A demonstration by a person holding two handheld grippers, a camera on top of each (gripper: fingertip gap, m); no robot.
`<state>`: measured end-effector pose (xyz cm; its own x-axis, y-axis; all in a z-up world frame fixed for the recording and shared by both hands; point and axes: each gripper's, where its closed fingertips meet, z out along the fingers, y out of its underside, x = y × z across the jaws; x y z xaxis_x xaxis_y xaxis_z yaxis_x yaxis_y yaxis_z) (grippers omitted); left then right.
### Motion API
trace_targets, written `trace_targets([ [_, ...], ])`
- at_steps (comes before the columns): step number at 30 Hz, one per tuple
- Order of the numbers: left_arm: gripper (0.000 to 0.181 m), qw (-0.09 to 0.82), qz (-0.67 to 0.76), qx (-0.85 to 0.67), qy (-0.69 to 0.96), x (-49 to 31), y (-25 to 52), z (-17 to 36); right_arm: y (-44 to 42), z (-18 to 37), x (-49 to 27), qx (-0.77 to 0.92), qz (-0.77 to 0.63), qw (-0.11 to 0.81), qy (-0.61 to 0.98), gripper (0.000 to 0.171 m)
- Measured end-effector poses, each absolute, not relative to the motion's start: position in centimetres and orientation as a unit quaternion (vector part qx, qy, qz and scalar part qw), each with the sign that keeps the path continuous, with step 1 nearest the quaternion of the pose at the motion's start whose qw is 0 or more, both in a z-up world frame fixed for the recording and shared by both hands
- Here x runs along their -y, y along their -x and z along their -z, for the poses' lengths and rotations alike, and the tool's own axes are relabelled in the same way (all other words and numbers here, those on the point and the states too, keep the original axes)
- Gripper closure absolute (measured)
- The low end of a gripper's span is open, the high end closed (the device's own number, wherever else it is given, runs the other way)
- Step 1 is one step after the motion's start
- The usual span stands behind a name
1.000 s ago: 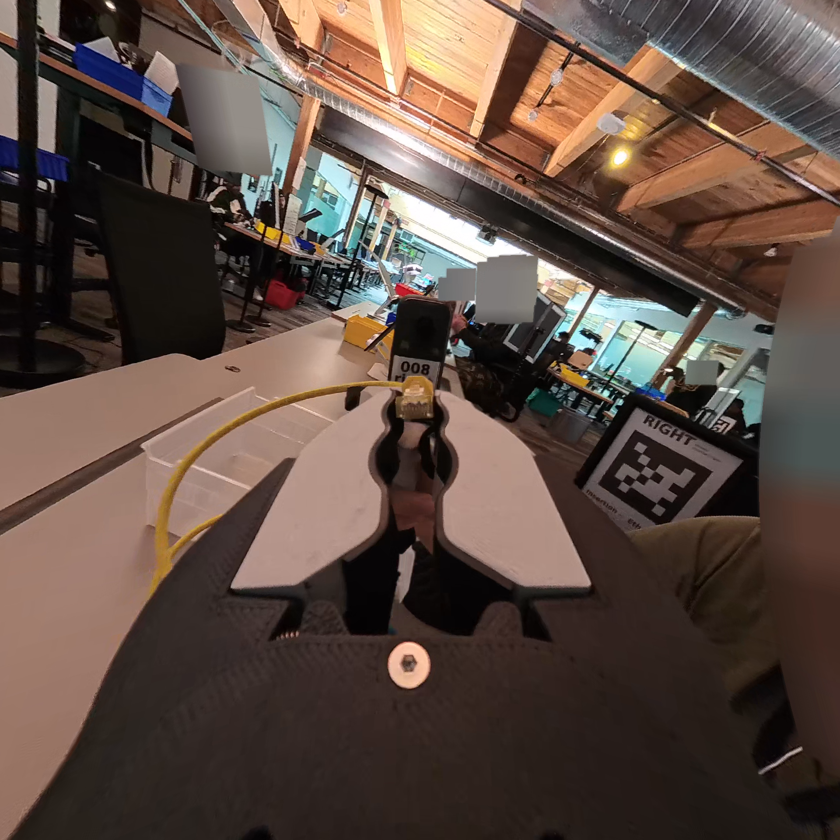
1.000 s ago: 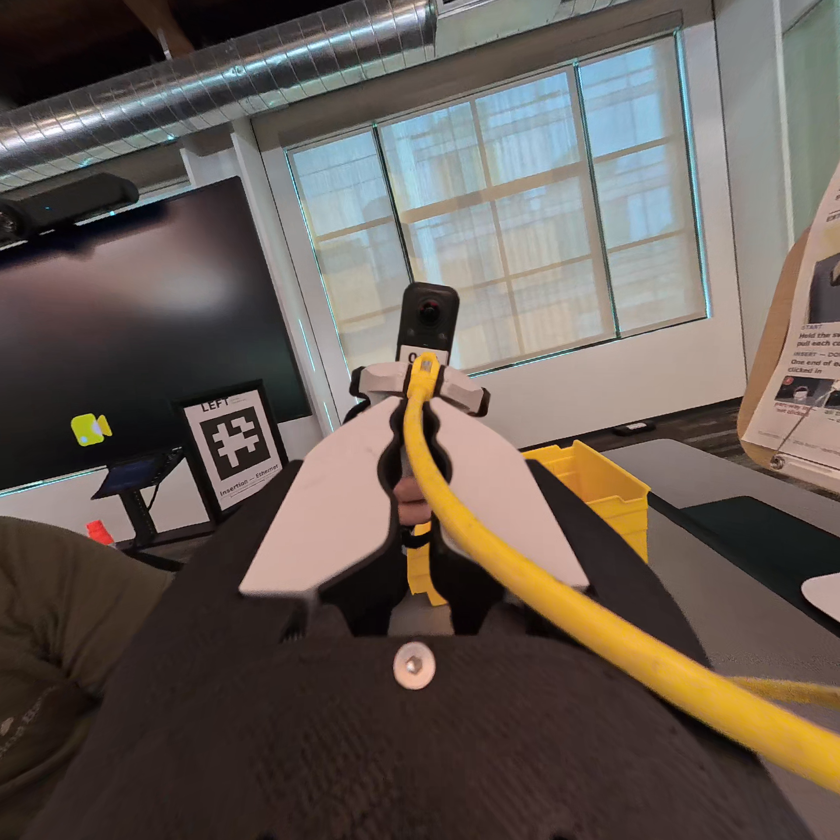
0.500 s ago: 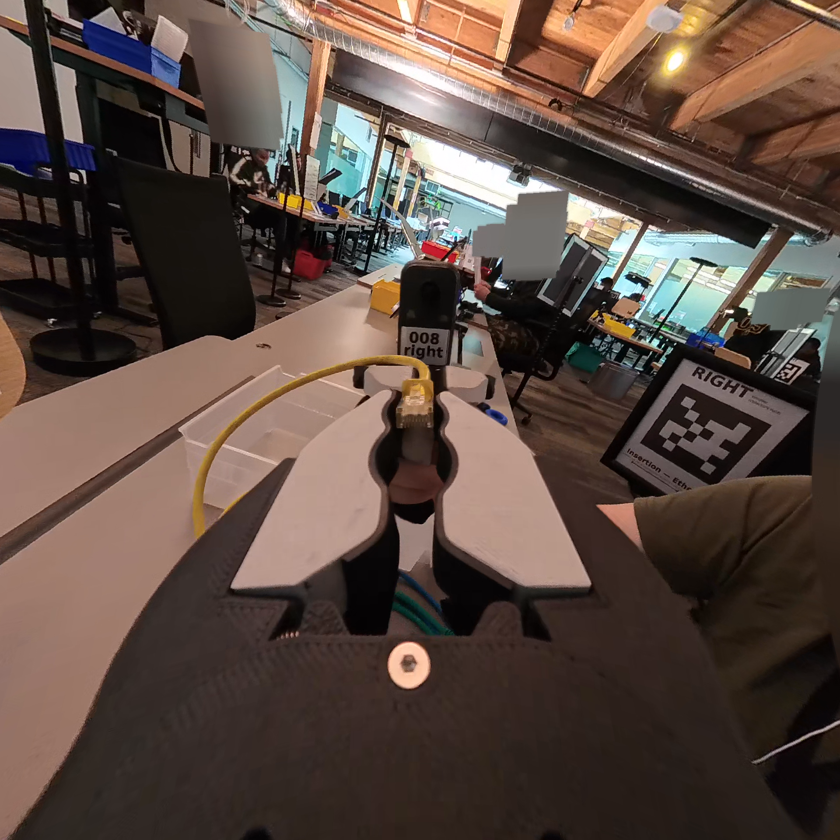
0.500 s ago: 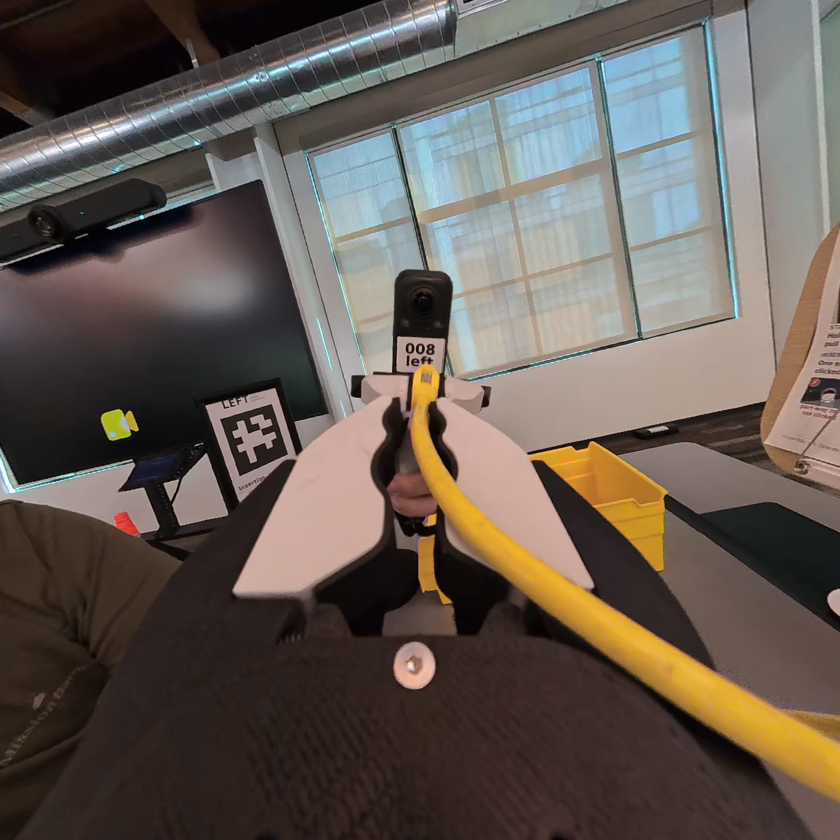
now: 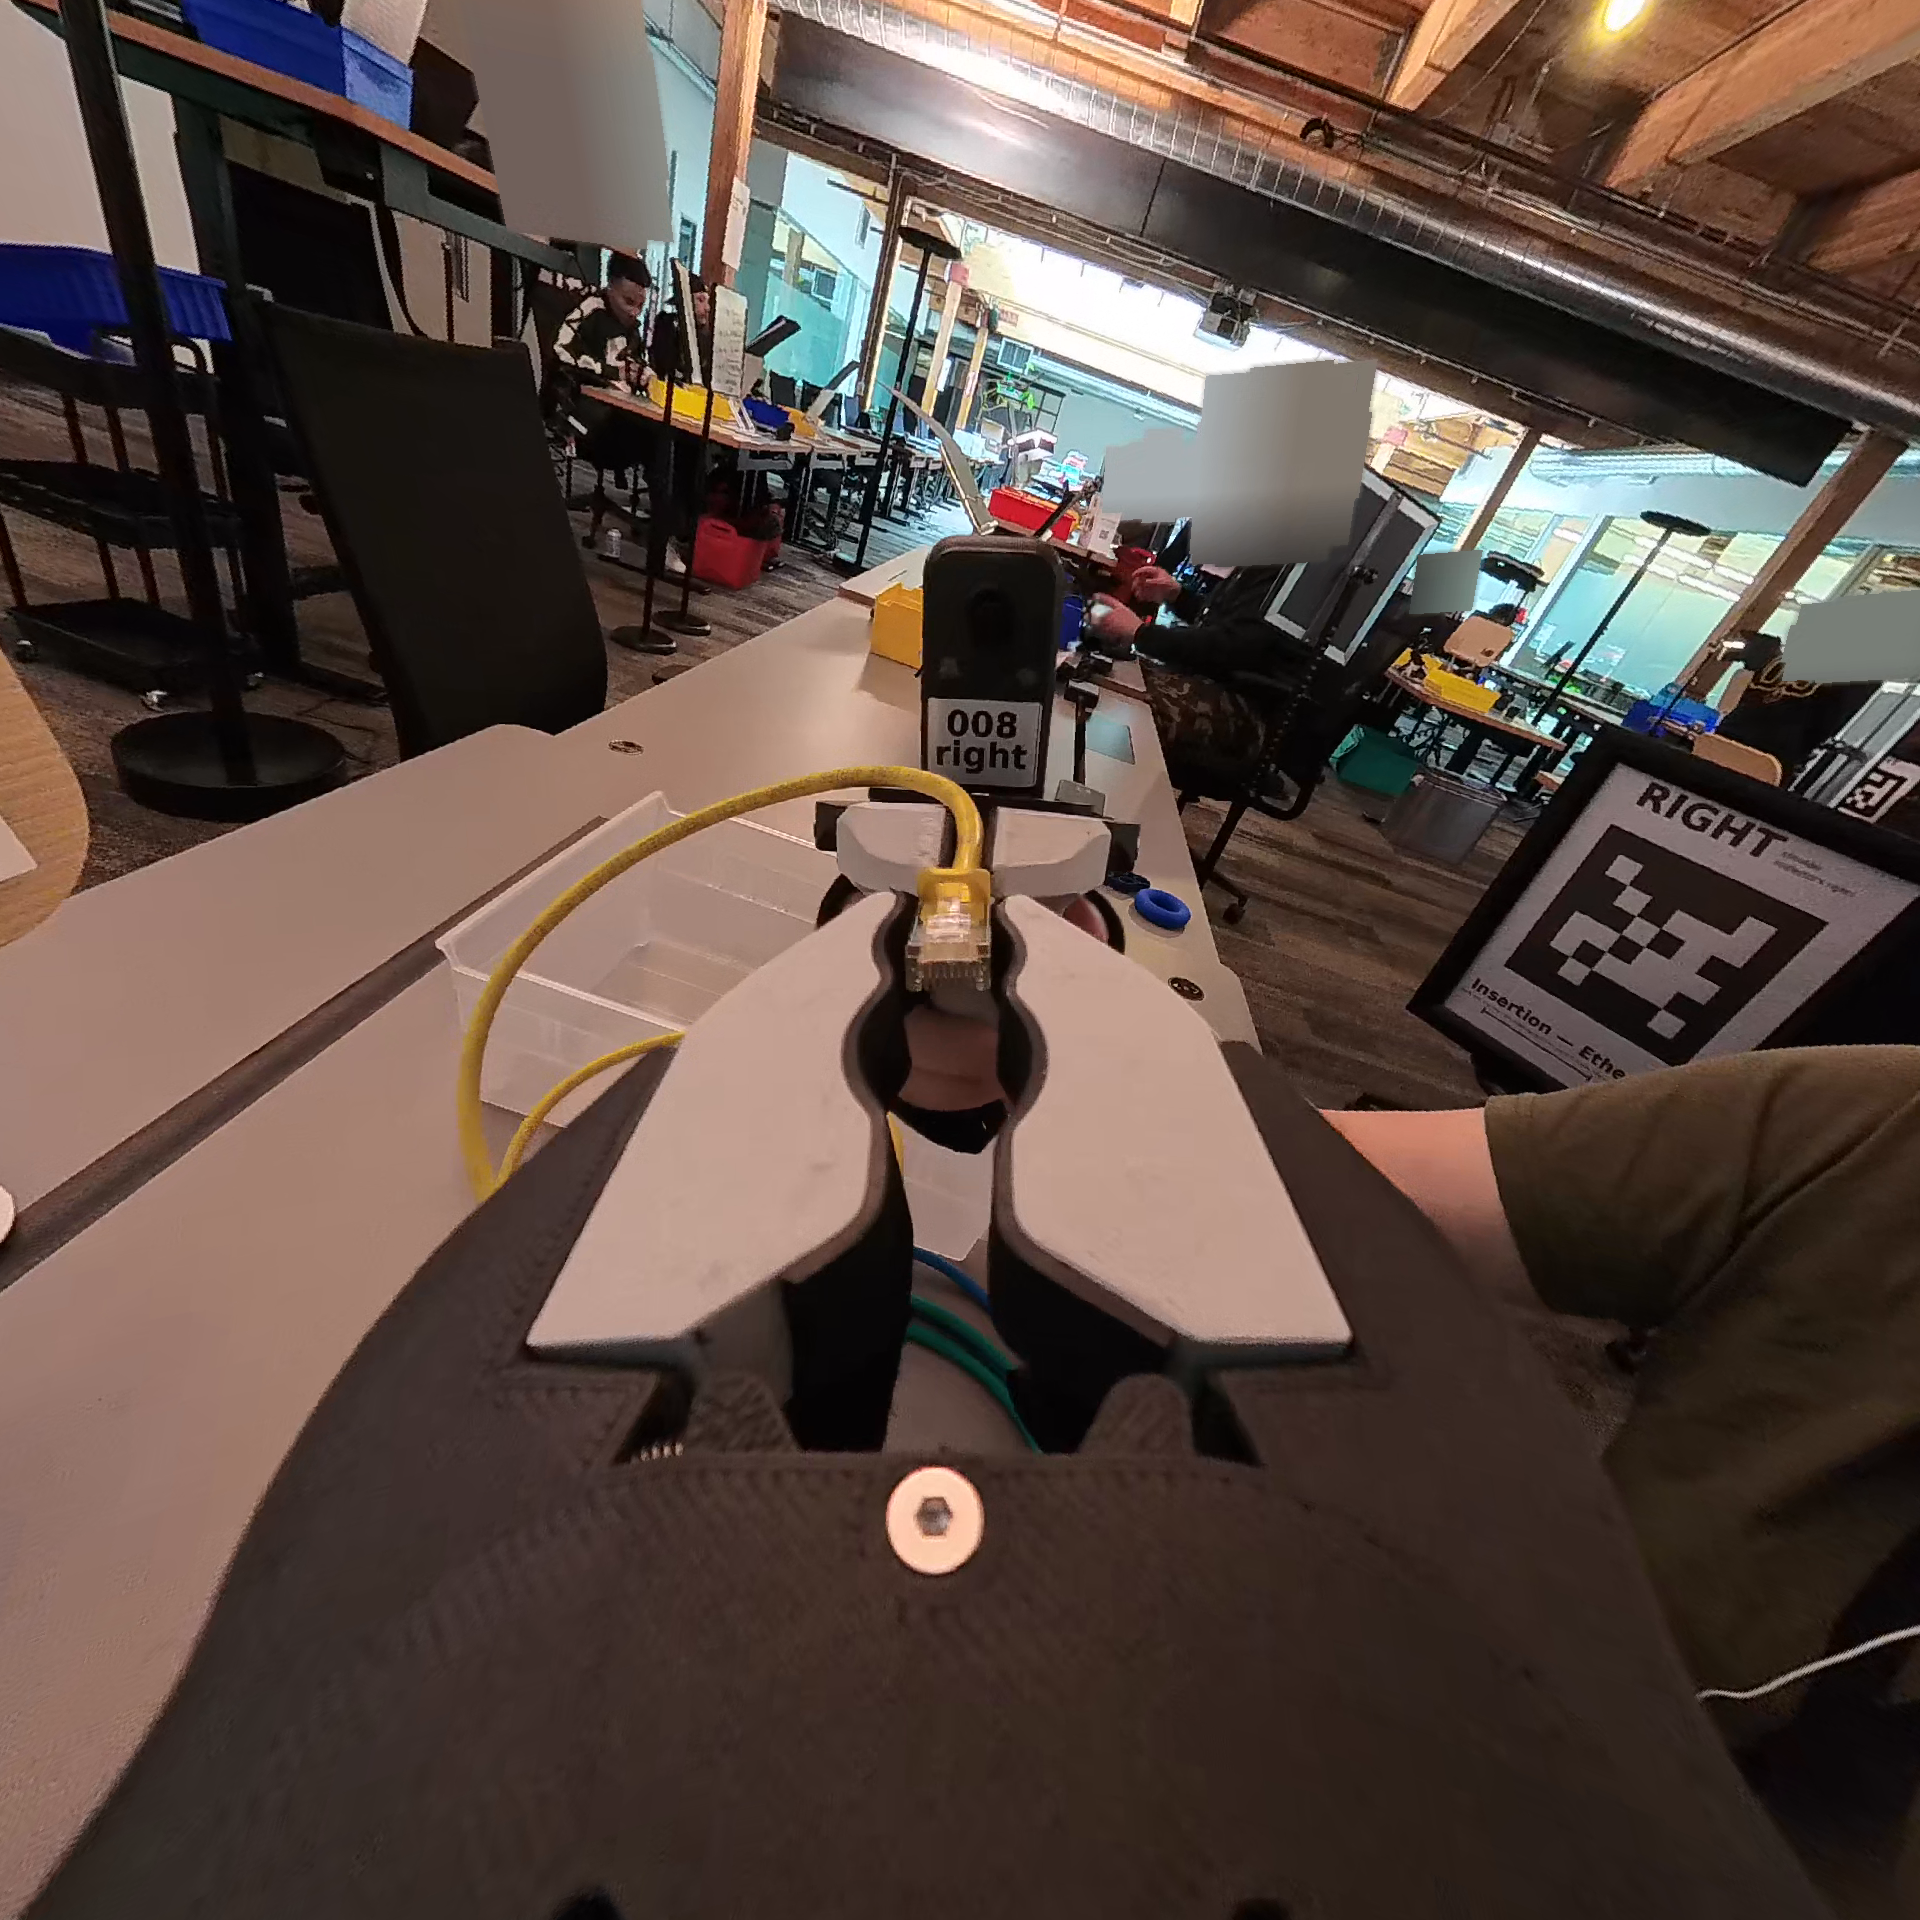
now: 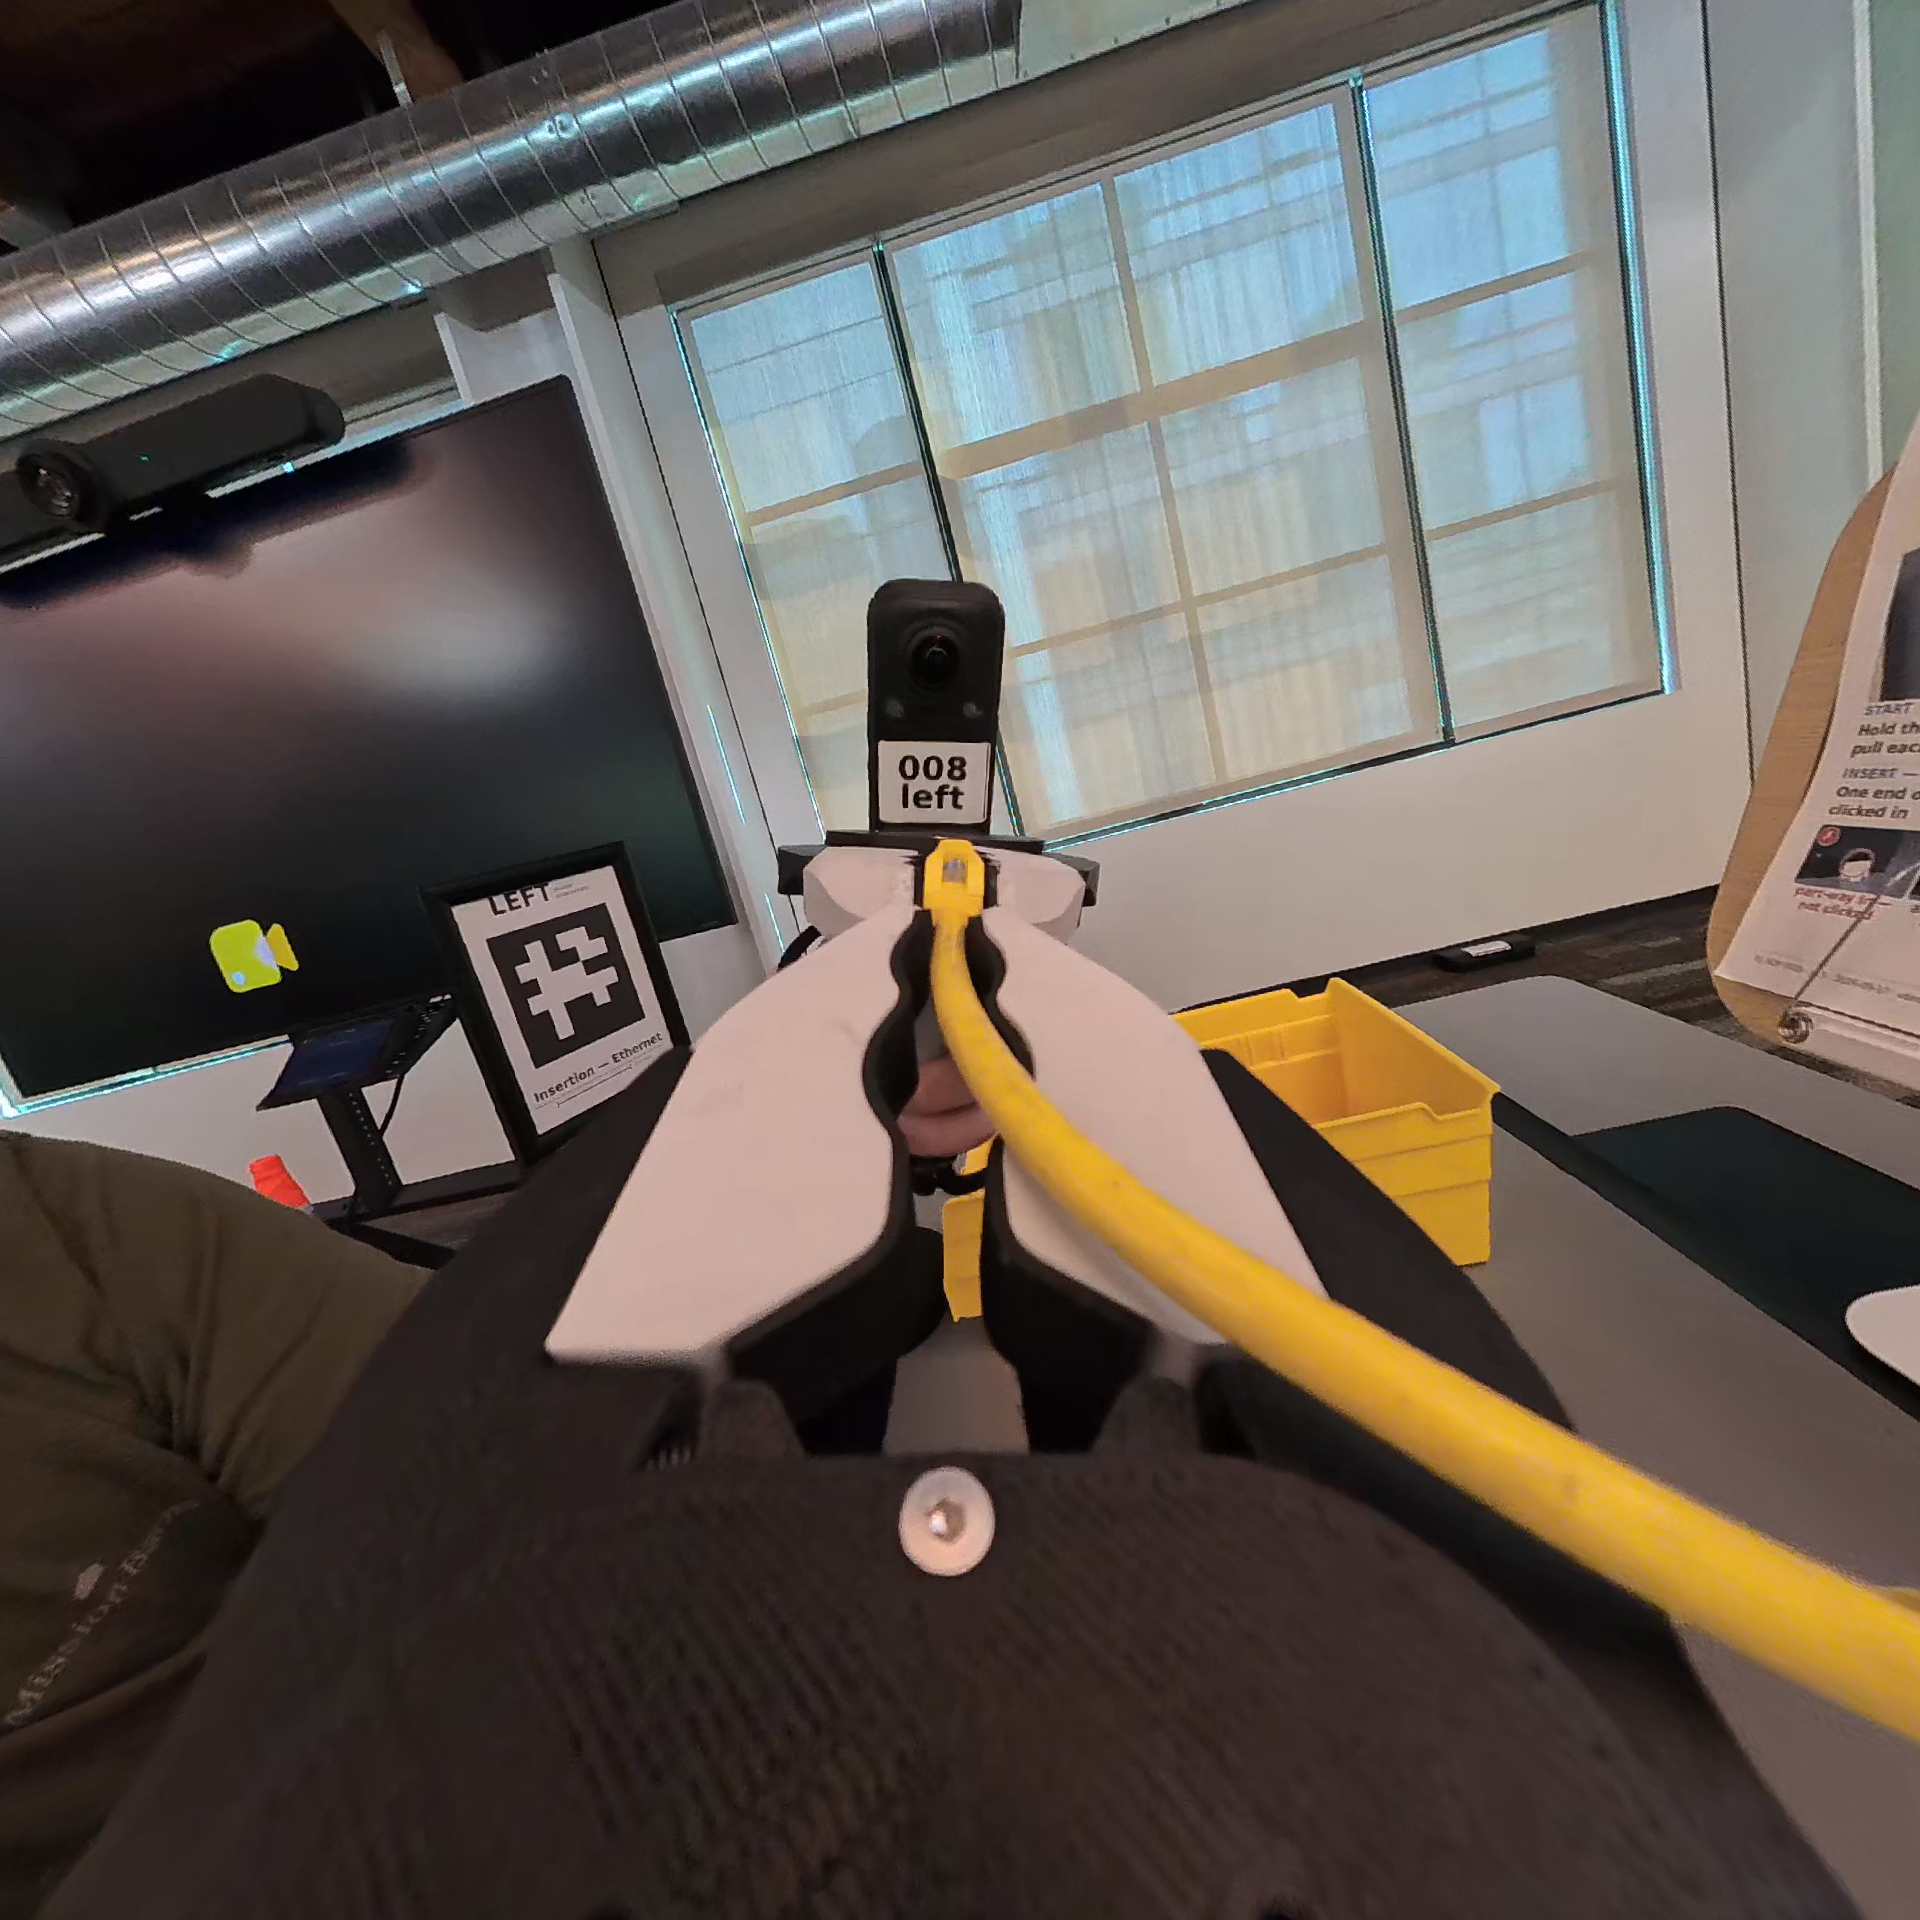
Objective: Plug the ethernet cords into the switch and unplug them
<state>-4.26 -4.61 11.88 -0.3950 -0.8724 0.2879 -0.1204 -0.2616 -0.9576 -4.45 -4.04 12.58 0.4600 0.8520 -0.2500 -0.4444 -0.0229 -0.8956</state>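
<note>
Tilted lower than a second ago, with the plug point(image 5: 948, 951) now deeper between left gripper point(image 5: 948, 925) jaws, narrowed about it. Right gripper point(image 6: 948, 940) jaws clamped on yellow cord point(image 6: 1143, 1195) just behind. Switch unseen; insertion apparently not begun.

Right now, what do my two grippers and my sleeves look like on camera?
The left gripper and right gripper match: two flat pale-grey fingers with wavy, black-lined inner edges, on a wide black textured body with one silver screw at its centre. Seen from the other, each carries an upright black camera with a white label. The sleeve is olive green.
</note>
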Motion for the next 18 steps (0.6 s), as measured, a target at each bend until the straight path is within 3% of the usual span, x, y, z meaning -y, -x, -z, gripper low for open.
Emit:
trace_targets([
  [18,0.168,0.3,0.622,-0.546,0.474,4.5,3.71,-10.94,4.03,-11.78,4.07,0.246,-0.38,0.694,0.56,0.165],
])
